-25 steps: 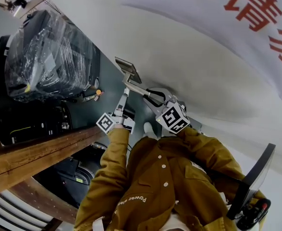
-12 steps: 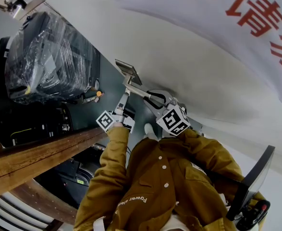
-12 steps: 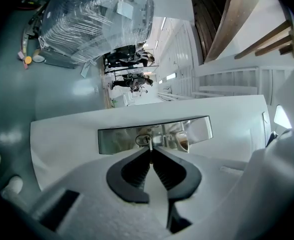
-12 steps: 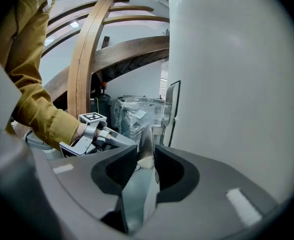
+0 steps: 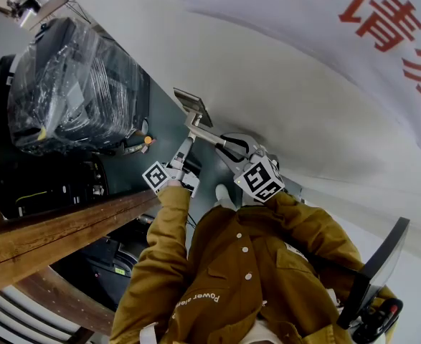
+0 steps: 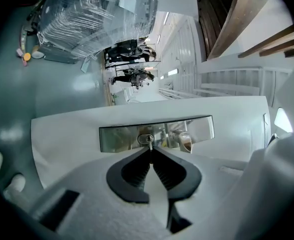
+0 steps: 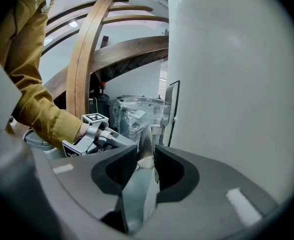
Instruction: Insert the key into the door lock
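Observation:
In the left gripper view a shiny metal lock plate (image 6: 157,136) sits on the white door (image 6: 76,139), with a round keyhole (image 6: 145,138) in it. My left gripper (image 6: 151,153) is shut on a thin key (image 6: 150,146) whose tip is at the keyhole. How deep the key sits is hidden. In the head view the left gripper (image 5: 188,145) reaches toward the lock plate (image 5: 191,106). The right gripper (image 7: 147,156) is shut on the silver door handle (image 7: 145,139), and it (image 5: 229,147) sits just right of the handle (image 5: 209,135).
A dark bulky thing wrapped in clear plastic (image 5: 74,84) stands on the floor left of the door. A curved wooden rail (image 5: 52,235) runs at lower left. A white banner with red characters (image 5: 382,20) hangs at upper right. My mustard-yellow sleeve (image 7: 31,99) crosses the right gripper view.
The left gripper has shifted very slightly toward the lock plate. The right gripper stays on the handle.

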